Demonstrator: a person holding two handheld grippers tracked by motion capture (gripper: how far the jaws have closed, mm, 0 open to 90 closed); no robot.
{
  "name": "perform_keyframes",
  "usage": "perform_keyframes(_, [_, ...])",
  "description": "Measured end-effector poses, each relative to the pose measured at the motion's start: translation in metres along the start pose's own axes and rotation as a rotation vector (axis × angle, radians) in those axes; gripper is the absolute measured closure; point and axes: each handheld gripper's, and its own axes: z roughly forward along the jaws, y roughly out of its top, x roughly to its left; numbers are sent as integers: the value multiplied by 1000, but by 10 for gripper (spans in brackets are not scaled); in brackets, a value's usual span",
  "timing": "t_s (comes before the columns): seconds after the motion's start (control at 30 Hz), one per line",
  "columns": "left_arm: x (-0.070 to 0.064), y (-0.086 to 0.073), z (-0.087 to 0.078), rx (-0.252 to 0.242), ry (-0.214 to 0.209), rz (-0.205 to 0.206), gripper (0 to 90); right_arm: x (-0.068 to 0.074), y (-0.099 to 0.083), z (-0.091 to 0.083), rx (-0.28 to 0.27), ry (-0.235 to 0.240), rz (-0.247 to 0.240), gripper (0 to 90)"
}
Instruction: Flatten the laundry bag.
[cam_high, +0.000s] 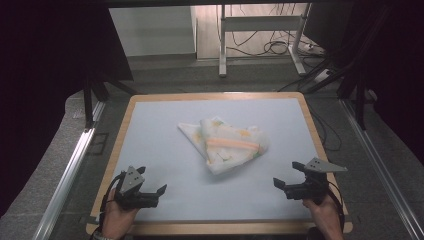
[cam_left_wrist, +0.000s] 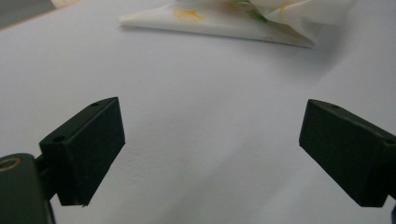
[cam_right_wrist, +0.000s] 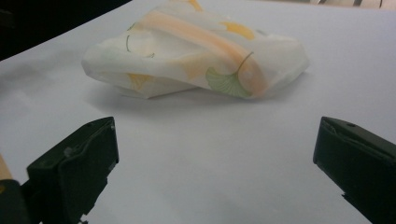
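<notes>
I'm looking down on a table with a pale bluish-white top and a light wooden rim. Around it lies grey floor, with dark curtains at both sides, and beyond the far edge stands a white metal frame with loose cables on the floor beneath it. A crumpled white cloth, printed with yellow and green leaves and an orange stripe, lies slightly beyond the table's centre. My left claw sits low near the front left corner, jaws spread wide and holding nothing. My right claw sits near the front right corner, likewise gaping and empty. Both point inward toward the cloth, well apart from it.
</notes>
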Motion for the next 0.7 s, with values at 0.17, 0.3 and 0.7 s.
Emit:
perform_keyframes(0.17, [-2,-1,5,31,-26,21,78,2,-1,3,25,-22,-18,1])
perform_keyframes(0.3, [-3,1,4,48,-36,10,84,2,0,1,7,-13,-8,0])
perform_keyframes(0.7, [0,3,3,59,-56,-65,33,6,0,8,73,-44,-2,0])
